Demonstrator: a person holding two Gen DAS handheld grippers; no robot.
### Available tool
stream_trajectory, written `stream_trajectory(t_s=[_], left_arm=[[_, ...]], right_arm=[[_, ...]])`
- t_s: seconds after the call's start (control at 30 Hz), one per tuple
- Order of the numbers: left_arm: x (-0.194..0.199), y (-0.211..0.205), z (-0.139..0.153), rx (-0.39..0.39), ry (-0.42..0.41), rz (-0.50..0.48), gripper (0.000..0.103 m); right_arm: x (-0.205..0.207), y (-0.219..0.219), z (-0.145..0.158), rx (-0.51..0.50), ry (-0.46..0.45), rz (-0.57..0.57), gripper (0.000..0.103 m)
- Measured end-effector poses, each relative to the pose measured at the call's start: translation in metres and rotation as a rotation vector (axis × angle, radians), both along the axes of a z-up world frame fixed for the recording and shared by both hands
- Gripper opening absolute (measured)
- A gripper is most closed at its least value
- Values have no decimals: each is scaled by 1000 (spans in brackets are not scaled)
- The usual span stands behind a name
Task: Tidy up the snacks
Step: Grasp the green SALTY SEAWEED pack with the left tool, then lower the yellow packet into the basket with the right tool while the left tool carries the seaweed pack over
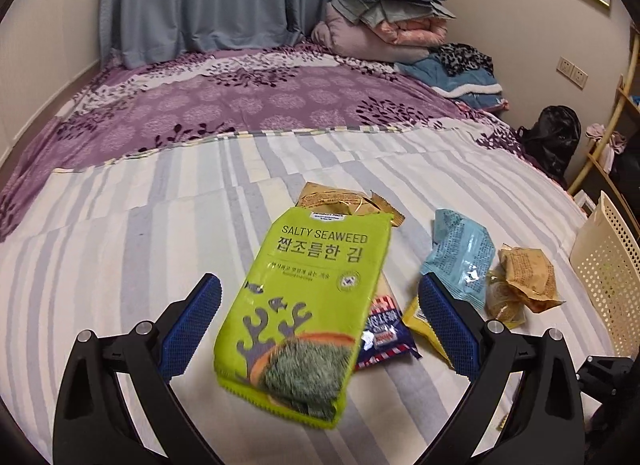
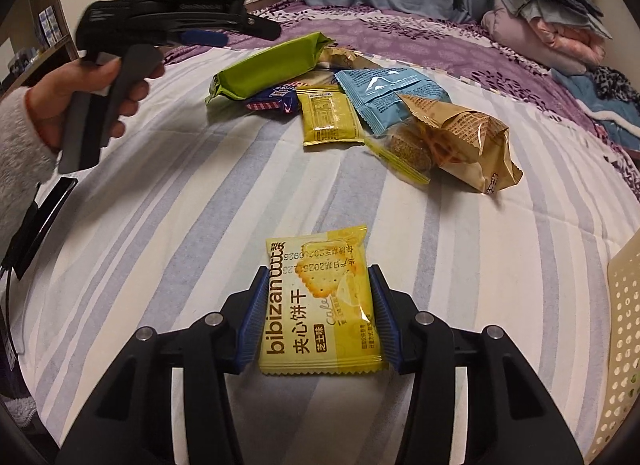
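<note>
A green seaweed pack [image 1: 308, 305] lies on the striped bed sheet [image 1: 120, 249], on top of other snack packets. My left gripper [image 1: 320, 281] is open and straddles it, with both blue pads clear of its sides. In the right wrist view a hand holds that gripper [image 2: 248, 35] above the pack [image 2: 272, 65]. My right gripper [image 2: 318, 271] is shut on a yellow biscuit packet [image 2: 320, 305], its pads pressing both long edges just above the sheet. The snack pile holds a light blue packet [image 2: 384, 93], a brown bag [image 2: 468, 145] and a yellow packet [image 2: 330, 117].
A cream perforated basket [image 2: 628, 325] stands at the right edge of the bed, also visible as the basket [image 1: 608, 265] in the left wrist view. A purple quilt [image 1: 240, 105] and folded blankets [image 1: 384, 21] lie at the far end. A black bag [image 1: 554, 141] sits beside the bed.
</note>
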State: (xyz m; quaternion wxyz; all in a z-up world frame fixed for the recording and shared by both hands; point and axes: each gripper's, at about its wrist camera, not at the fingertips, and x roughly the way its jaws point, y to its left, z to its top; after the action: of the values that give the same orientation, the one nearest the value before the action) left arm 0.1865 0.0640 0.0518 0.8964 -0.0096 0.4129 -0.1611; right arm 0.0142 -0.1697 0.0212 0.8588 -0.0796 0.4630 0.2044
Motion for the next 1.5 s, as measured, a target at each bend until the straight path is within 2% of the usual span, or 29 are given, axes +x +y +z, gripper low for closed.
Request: stream_trajectory(t_s=[0.23, 0.43, 0.47, 0.5, 0.53, 0.67, 1.03, 1.27, 1.5], left_arm=[[28, -1, -23, 13, 74, -34, 100], [35, 2, -34, -4, 117, -18, 100], [35, 4, -36, -7, 125, -13, 99], [36, 5, -37, -15, 133, -9, 87], [36, 6, -38, -22, 141, -1, 83], [29, 7, -35, -19, 134, 24, 81], [-26, -9, 16, 2, 7, 29, 80], [-67, -28, 56, -34, -67, 40, 80], [-107, -50, 84, -63, -118, 52, 80]], right_arm=[[2, -1, 0, 13, 5, 4, 49], [3, -1, 0, 16, 5, 5, 49], [3, -1, 0, 17, 4, 5, 49], [3, -1, 1, 17, 3, 5, 49], [3, -1, 1, 17, 2, 5, 49], [2, -4, 3, 21, -6, -6, 49], [-14, -16, 18, 61, -43, -39, 49], [-32, -40, 35, 121, -73, -93, 49], [-55, -70, 58, 171, -135, -160, 49]])
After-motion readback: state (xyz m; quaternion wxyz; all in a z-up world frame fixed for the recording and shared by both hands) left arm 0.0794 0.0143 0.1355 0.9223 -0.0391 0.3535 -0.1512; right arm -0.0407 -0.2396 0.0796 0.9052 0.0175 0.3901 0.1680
